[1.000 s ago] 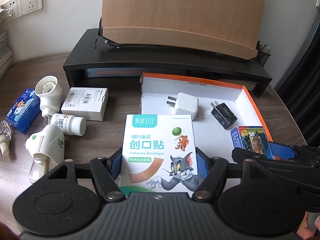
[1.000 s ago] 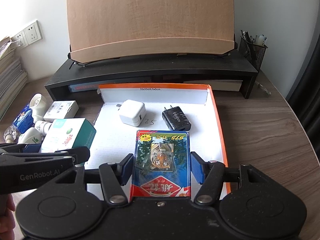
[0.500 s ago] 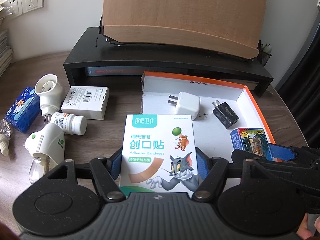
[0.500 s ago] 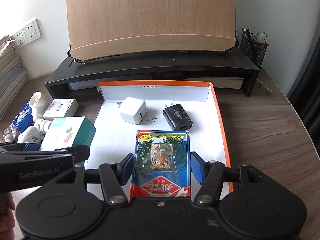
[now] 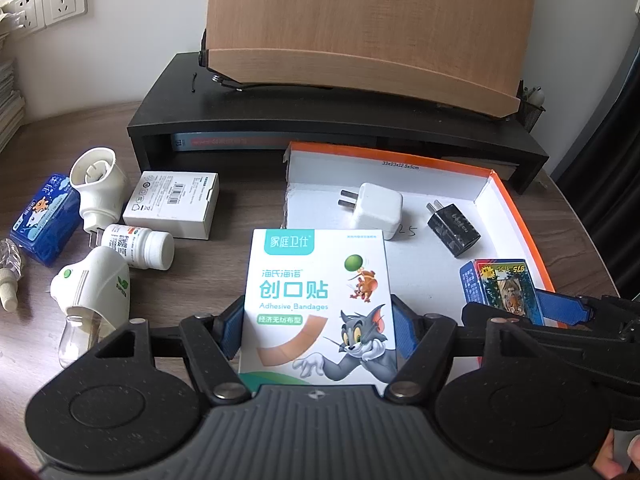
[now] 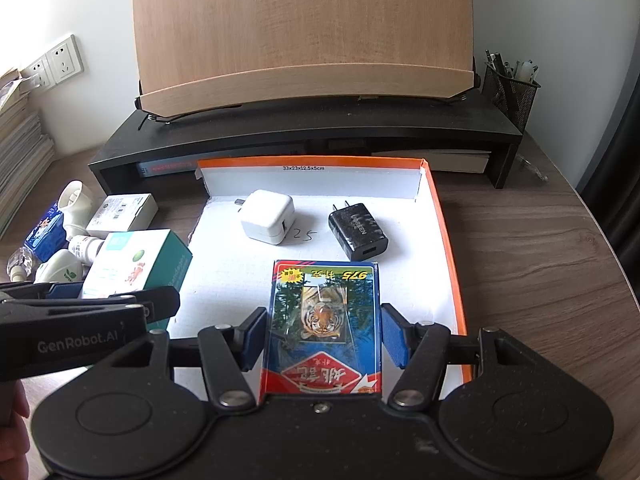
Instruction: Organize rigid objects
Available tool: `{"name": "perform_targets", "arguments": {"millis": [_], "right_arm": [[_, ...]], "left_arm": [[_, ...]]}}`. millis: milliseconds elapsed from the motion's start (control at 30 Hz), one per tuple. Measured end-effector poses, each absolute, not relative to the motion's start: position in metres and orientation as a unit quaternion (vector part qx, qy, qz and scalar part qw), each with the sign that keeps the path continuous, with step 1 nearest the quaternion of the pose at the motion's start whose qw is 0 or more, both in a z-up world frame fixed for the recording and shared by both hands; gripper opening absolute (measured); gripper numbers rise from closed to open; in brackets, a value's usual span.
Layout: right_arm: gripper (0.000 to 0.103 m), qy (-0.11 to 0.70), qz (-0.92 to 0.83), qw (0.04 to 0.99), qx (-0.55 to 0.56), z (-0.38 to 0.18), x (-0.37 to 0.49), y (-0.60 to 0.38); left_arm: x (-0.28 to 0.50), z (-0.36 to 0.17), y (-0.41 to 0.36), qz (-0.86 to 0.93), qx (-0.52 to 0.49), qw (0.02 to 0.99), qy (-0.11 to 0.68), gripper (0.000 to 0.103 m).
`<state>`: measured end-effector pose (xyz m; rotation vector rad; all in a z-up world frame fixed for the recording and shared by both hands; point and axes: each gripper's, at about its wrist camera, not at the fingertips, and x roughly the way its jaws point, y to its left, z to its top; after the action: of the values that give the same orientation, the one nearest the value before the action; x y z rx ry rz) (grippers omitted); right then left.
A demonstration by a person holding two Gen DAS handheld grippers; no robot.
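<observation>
My left gripper (image 5: 318, 322) is shut on a white and teal adhesive bandage box (image 5: 318, 304), held above the table at the left edge of the orange-rimmed white tray (image 5: 516, 204). My right gripper (image 6: 322, 334) is shut on a blue playing card box with a tiger picture (image 6: 322, 320), held over the tray's (image 6: 450, 240) near part. A white charger (image 6: 266, 218) and a black charger (image 6: 358, 232) lie in the tray. The bandage box also shows in the right wrist view (image 6: 136, 264), and the card box in the left wrist view (image 5: 502, 288).
Left of the tray lie a white carton (image 5: 172, 204), a pill bottle (image 5: 138, 246), two white plug-in devices (image 5: 94, 288), and a blue box (image 5: 46, 220). A black monitor riser (image 6: 304, 136) with a wooden board stands behind. A mesh pen holder (image 6: 510, 92) stands at back right.
Both grippers keep hold of their boxes. Both views have shifted slightly, and the tray and chargers sit a little further right in the right wrist view.
</observation>
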<state>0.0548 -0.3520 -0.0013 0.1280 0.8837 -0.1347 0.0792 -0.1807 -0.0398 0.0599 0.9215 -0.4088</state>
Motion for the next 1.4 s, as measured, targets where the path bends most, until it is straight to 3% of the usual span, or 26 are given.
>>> {"name": "perform_targets", "arguments": {"millis": [1400], "right_arm": [[0.072,0.435,-0.080,0.890,0.110,-0.003,0.077,-0.389]], "left_arm": [[0.090,-0.061,-0.207,-0.224,0.049,0.857,0.461,0.071]]}}
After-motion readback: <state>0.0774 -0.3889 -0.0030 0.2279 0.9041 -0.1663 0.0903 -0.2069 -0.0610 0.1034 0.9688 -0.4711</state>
